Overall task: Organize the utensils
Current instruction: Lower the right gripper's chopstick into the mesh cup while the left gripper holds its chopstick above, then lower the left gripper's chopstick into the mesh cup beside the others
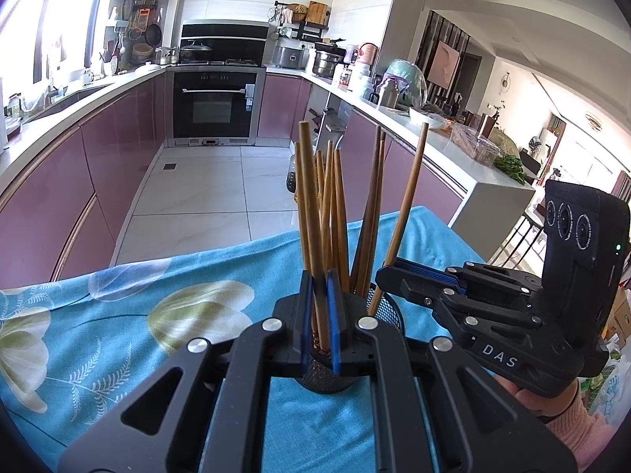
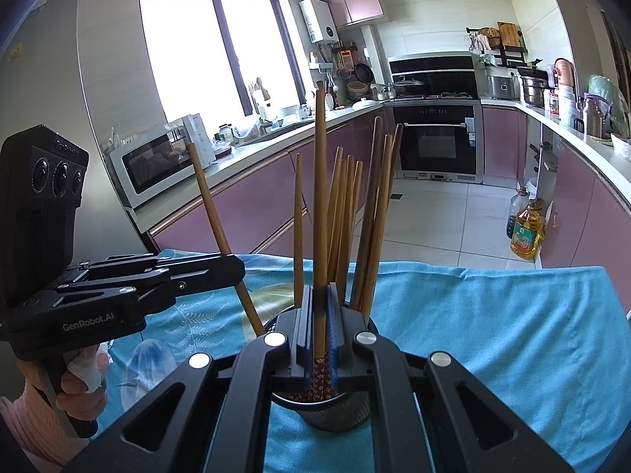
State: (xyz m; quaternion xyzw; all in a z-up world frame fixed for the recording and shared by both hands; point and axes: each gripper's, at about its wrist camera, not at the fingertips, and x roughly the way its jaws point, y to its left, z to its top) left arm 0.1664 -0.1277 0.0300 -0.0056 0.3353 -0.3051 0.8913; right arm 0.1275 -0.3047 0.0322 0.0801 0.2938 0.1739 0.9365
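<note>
A black mesh holder [image 1: 388,311] [image 2: 335,410] stands on the blue flowered cloth [image 1: 118,315] [image 2: 493,335], with several brown wooden chopsticks [image 1: 370,213] [image 2: 347,213] upright in it. My left gripper [image 1: 319,280] is shut on one chopstick [image 1: 309,205] right above the holder; in the right wrist view that gripper [image 2: 238,266] comes in from the left, clamped on a slanted stick [image 2: 213,213]. My right gripper [image 2: 319,289] is shut on a tall chopstick [image 2: 320,181] whose red patterned lower end reaches into the holder. It shows from the right in the left wrist view [image 1: 388,270], with its stick [image 1: 408,201] leaning.
The cloth-covered table ends at its far edge [image 1: 276,236], with tiled kitchen floor beyond. Pink cabinets and counters run along both sides, with an oven [image 1: 215,106] at the back. A microwave [image 2: 150,165] sits on the left counter; an oil bottle [image 2: 526,232] stands on the floor.
</note>
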